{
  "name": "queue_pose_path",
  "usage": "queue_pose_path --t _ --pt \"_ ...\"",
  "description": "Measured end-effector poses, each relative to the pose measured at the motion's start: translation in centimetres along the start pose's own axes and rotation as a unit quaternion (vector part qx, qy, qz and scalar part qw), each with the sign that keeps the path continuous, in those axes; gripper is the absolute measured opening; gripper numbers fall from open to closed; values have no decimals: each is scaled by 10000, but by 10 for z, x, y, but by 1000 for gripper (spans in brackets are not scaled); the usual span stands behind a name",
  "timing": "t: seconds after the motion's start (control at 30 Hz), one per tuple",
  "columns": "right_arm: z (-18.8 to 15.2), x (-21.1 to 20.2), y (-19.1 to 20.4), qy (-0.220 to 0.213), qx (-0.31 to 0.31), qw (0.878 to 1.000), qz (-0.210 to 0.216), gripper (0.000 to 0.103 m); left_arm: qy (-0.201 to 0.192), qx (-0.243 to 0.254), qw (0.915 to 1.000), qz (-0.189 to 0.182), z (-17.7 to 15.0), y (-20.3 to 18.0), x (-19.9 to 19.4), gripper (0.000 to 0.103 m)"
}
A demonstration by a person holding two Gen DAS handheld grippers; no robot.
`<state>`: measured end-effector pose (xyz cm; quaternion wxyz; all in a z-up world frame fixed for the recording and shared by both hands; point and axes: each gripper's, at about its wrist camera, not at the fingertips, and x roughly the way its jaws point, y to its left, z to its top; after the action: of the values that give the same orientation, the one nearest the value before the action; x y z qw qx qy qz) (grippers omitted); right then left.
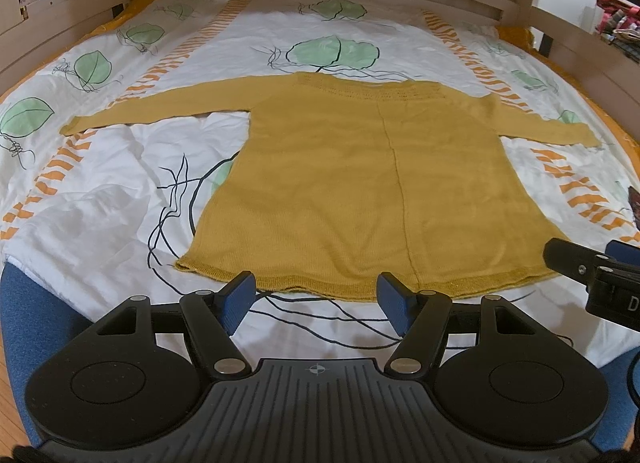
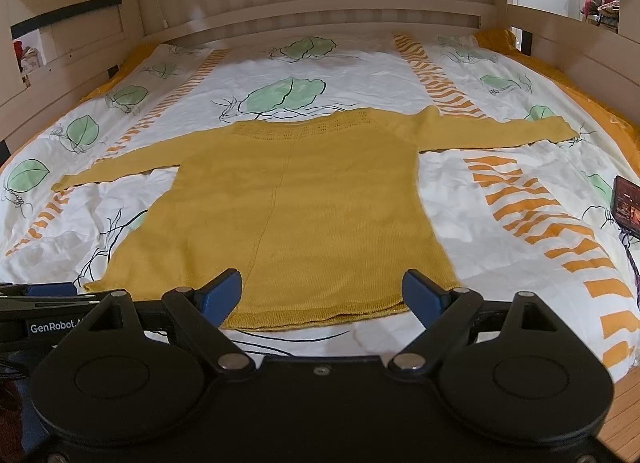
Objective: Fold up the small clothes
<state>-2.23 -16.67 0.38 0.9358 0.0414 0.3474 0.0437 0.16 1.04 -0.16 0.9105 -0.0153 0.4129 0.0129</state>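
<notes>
A mustard-yellow knitted sweater [image 1: 360, 183] [image 2: 304, 215] lies flat on the bed, neck toward the headboard, both sleeves spread out sideways. Its hem runs along the near edge. My left gripper [image 1: 318, 305] hovers open just short of the hem's middle, blue pads apart with only bedding between them. My right gripper [image 2: 322, 297] is open too, its pads straddling the right part of the hem from above without pressing it. The right gripper's tip shows at the right edge of the left wrist view [image 1: 588, 267]; the left one shows at the left edge of the right wrist view [image 2: 44, 293].
The bed cover [image 1: 120, 183] [image 2: 500, 191] is white with green leaves and orange stripes, wrinkled at the left. A wooden headboard [image 2: 320, 19] and side rails fence the bed. A phone [image 2: 628, 207] lies on the cover at the right edge.
</notes>
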Motion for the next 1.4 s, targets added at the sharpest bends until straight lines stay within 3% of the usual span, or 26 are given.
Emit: queue_pose_path --t 0.83,1.4 --pt "2 1 2 30 -19 10000 -3 89 34 -18 10000 0 -1 -1 3 66" --pt "-4 29 6 473 -127 9988 90 89 372 154 9992 13 2 3 21 65"
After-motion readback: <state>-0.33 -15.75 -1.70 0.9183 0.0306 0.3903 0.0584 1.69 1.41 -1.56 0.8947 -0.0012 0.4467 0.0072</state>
